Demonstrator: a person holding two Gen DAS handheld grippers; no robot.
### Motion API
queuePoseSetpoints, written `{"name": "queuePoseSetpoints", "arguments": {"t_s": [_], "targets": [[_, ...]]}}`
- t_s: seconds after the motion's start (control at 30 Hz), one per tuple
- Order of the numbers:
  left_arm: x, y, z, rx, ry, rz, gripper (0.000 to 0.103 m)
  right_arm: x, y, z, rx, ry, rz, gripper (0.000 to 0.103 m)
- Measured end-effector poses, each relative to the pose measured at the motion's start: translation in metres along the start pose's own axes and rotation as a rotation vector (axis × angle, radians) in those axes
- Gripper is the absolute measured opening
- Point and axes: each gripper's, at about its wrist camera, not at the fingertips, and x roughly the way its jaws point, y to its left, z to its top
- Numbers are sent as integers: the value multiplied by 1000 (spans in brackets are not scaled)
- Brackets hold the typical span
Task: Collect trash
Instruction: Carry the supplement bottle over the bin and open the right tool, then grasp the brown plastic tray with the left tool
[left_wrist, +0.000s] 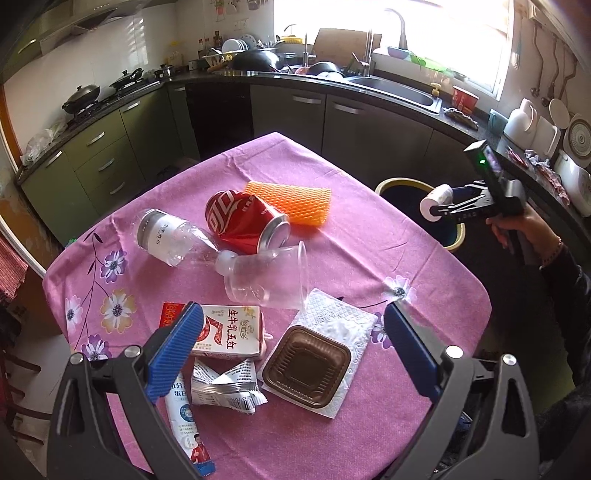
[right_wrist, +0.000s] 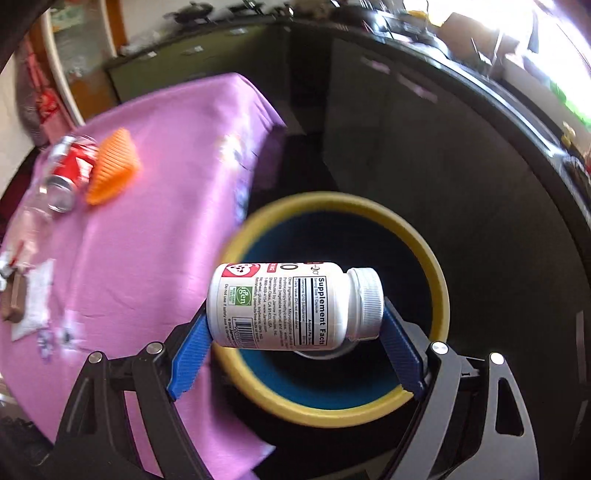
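Note:
My right gripper (right_wrist: 295, 314) is shut on a white supplement bottle (right_wrist: 291, 306), held sideways over the open yellow-rimmed bin (right_wrist: 439, 280). The left wrist view shows that bottle (left_wrist: 437, 203) above the bin (left_wrist: 391, 183) beside the table. My left gripper (left_wrist: 291, 347) is open and empty, low over a red-and-white milk carton (left_wrist: 232, 332), a brown plastic tray (left_wrist: 308, 365) on a white napkin (left_wrist: 332, 314) and silver wrappers (left_wrist: 225, 387). Farther off lie a clear cup (left_wrist: 269, 277), a red can (left_wrist: 243, 221), a clear bottle (left_wrist: 166, 236) and an orange foam net (left_wrist: 295, 199).
The trash lies on a pink flowered tablecloth (left_wrist: 369, 258). Dark kitchen cabinets (left_wrist: 369, 129), a sink (left_wrist: 399, 90) and a stove with pans (left_wrist: 96, 96) ring the table. A narrow gap of floor separates table and cabinets.

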Motion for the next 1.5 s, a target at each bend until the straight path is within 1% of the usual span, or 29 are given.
{"name": "queuePoseSetpoints", "arguments": {"t_s": [0.17, 0.27, 0.47, 0.6, 0.63, 0.77, 0.83, 0.9, 0.93, 1.0, 1.1, 1.17, 1.43, 1.5], "targets": [[0, -3, -2, 8, 14, 5, 94, 39, -17, 2, 32, 69, -35, 84], [2, -8, -5, 28, 30, 3, 94, 51, -23, 3, 61, 91, -44, 85], [11, -24, -14, 82, 57, -52, 94, 29, -19, -4, 71, 43, -16, 85], [23, -37, -26, 135, 93, -94, 94, 9, -4, -4, 56, 11, 3, 85], [27, -41, -30, 152, 106, -116, 94, 3, 0, -5, 51, -1, 6, 85], [40, -50, -42, 183, 143, -157, 93, -14, 12, -11, 25, -29, 29, 85], [48, -53, -46, 200, 165, -173, 89, -19, 20, -14, 6, -34, 41, 85], [56, -55, -49, 214, 195, -186, 73, -22, 28, -14, -7, -38, 51, 85], [62, -54, -50, 210, 215, -191, 70, -23, 31, -15, -13, -41, 54, 85], [72, -53, -52, 205, 245, -198, 55, -25, 40, -14, -24, -48, 60, 85], [86, -51, -56, 194, 285, -190, 45, -29, 45, -15, -29, -68, 70, 85], [91, -49, -57, 190, 293, -185, 40, -32, 49, -15, -32, -73, 78, 85], [90, -39, -56, 152, 279, -185, 36, -26, 53, -10, -51, -67, 92, 85], [88, -35, -55, 145, 273, -183, 32, -25, 55, -10, -58, -64, 92, 85]]}}
